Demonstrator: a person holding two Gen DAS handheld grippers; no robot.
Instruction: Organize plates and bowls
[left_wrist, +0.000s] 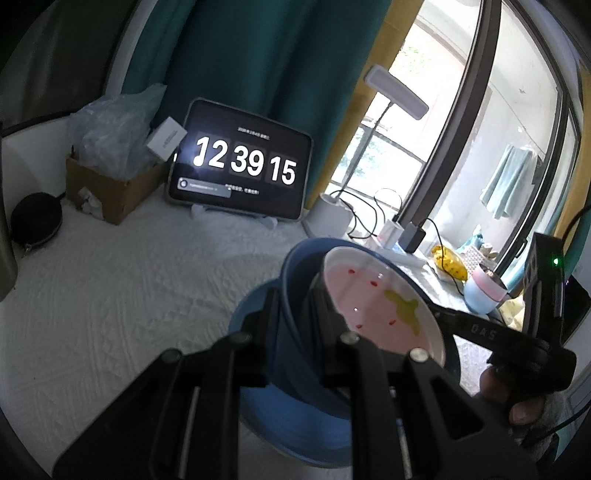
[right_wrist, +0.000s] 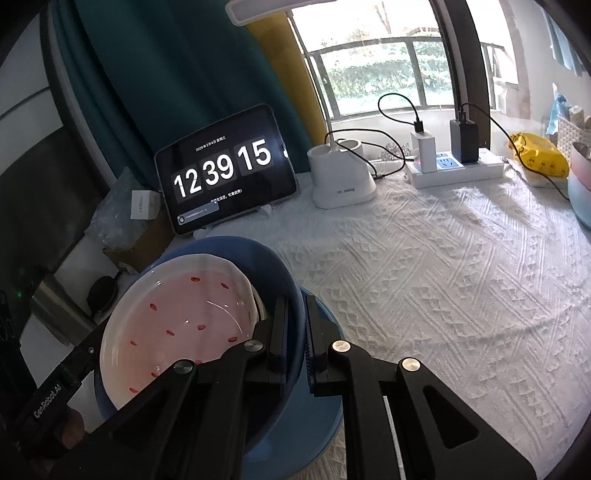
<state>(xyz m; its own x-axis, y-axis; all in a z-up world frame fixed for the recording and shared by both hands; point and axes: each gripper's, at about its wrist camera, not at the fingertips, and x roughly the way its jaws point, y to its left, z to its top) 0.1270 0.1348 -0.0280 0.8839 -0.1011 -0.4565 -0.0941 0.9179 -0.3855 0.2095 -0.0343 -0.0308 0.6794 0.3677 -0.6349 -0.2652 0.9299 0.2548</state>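
A blue bowl (left_wrist: 295, 343) (right_wrist: 236, 251) is held from two sides over a blue plate (left_wrist: 255, 421) (right_wrist: 317, 424) on the white quilted cloth; I cannot tell whether bowl and plate touch. Inside the bowl a pink bowl with red specks (left_wrist: 373, 306) (right_wrist: 184, 317) lies tilted. My left gripper (left_wrist: 293, 314) is shut on the blue bowl's wall, one finger outside and one inside. My right gripper (right_wrist: 295, 325) is shut on the opposite rim. Each gripper also shows in the other view: the right gripper (left_wrist: 443, 315) and the left gripper (right_wrist: 92, 343).
A tablet clock (right_wrist: 221, 170) stands at the back, with a lamp base (right_wrist: 341, 177), power strip (right_wrist: 458, 166) and yellow bag (right_wrist: 539, 158) to its right. Stacked pink and blue bowls (left_wrist: 484, 291) sit at the far right. A cardboard box (left_wrist: 110, 188) and black case (left_wrist: 35, 218) are left.
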